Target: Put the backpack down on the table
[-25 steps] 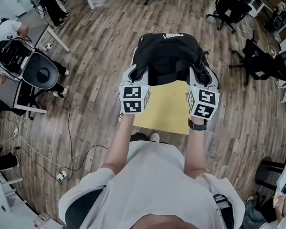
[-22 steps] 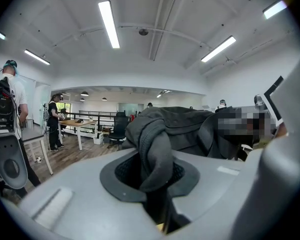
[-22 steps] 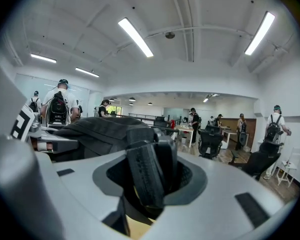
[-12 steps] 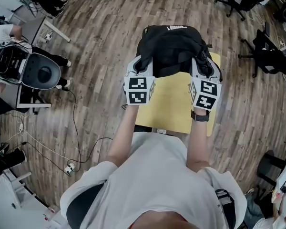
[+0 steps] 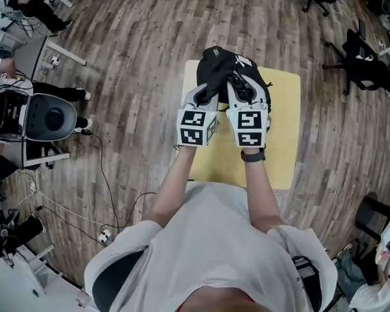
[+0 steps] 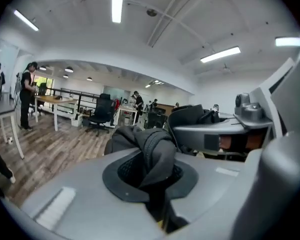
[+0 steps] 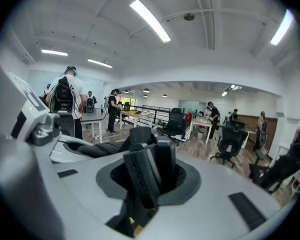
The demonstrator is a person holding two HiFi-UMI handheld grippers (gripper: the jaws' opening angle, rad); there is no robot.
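Backpack (image 5: 242, 70) over the table (image 5: 283, 135) — left gripper (image 5: 208, 95) fingers clamp one strap (image 6: 157, 151), right gripper (image 5: 237, 86) fingers closing on another.

Black backpack (image 5: 237, 70), crumpled, at yellow table (image 5: 283, 129) far edge

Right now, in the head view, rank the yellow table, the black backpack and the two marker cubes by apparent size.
1. yellow table
2. black backpack
3. left marker cube and right marker cube: alike, so unranked. They are nearest the camera, which flatters them.

Nothing legible (white mark (image 5: 244, 60) on the backpack (image 5: 222, 64) blurs).
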